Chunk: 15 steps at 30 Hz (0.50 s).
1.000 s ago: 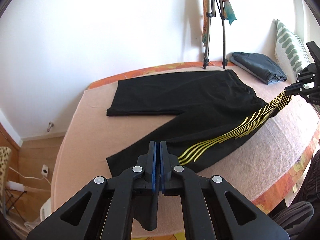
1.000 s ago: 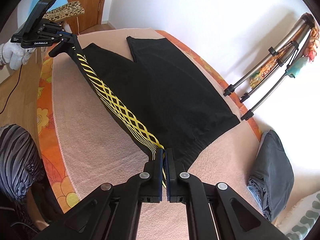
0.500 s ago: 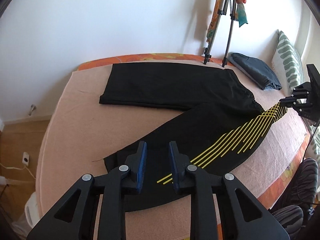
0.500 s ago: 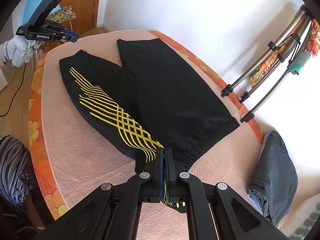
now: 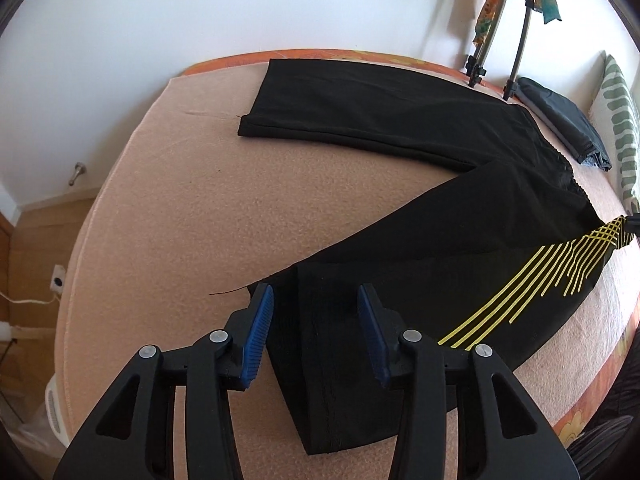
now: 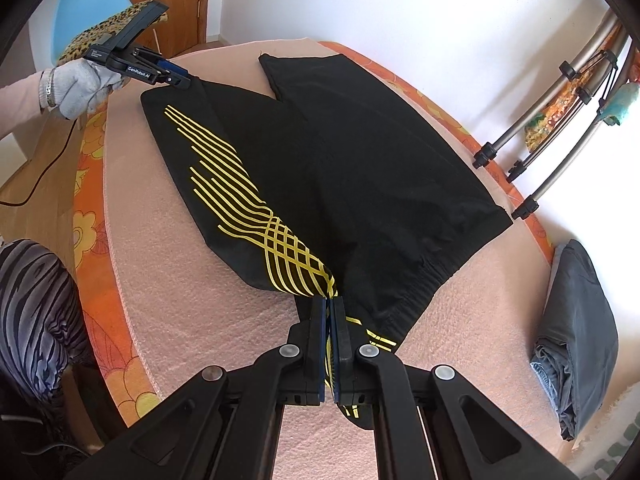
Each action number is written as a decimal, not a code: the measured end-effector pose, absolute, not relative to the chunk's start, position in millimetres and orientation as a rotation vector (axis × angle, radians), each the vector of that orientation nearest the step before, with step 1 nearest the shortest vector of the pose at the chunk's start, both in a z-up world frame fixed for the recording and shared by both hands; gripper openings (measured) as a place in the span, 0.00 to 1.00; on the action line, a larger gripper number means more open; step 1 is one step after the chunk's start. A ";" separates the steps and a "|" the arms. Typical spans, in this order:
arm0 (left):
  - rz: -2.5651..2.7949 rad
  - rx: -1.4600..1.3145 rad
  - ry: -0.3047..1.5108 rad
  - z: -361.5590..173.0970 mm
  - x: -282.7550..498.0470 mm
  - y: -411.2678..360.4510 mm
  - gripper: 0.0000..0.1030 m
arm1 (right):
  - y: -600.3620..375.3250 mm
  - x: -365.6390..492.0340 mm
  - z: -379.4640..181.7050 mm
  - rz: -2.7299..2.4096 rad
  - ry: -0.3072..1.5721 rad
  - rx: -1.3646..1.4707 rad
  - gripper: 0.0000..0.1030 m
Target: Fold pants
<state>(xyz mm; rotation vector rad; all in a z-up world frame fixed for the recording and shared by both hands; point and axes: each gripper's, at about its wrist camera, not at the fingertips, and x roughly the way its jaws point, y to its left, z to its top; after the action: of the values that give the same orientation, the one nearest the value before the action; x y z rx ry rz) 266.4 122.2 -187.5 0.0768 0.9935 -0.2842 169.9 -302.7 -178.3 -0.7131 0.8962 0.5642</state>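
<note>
Black pants with yellow stripes lie spread on the pink blanket, legs apart in a V. My left gripper is open, its blue pads either side of the near leg's hem, which lies flat on the blanket. In the right wrist view my right gripper is shut on the pants at the striped waistband corner, holding it slightly raised. The left gripper shows there at the far hem, in a gloved hand.
A folded dark grey garment lies on the bed at the right. Tripod legs stand by the wall. A patterned pillow is at the bed's head. A blue chair stands beyond the bed's foot.
My left gripper opened and let go of the near leg's hem, which dropped flat onto the blanket. The stretched leg slackened and spread. My right gripper kept its hold on the waistband.
</note>
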 end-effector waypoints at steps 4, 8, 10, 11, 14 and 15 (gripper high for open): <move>-0.293 0.082 0.979 -188.8 267.8 120.2 0.41 | -302.8 175.6 -180.1 0.556 0.903 -0.710 0.00; -0.322 0.125 0.975 -189.6 264.7 109.7 0.39 | -304.4 178.7 -183.4 0.553 0.911 -0.702 0.00; -0.332 0.171 0.956 -189.7 262.9 103.4 0.37 | -304.8 178.9 -185.5 0.551 0.915 -0.703 0.00; -0.343 0.178 0.950 -189.6 262.6 102.1 0.30 | -305.0 179.0 -186.5 0.551 0.918 -0.704 0.00; -0.351 0.180 0.934 -189.7 263.1 97.5 0.05 | -304.7 178.3 -188.6 0.549 0.917 -0.712 0.00; -0.349 0.198 0.923 -190.2 261.0 94.6 0.02 | -304.7 178.5 -188.8 0.549 0.917 -0.709 0.00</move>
<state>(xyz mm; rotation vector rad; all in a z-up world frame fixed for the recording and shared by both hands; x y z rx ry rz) 261.0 94.6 -190.2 0.1983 0.9233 -0.3488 178.5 -304.7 -188.8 -0.7094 0.9171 0.5487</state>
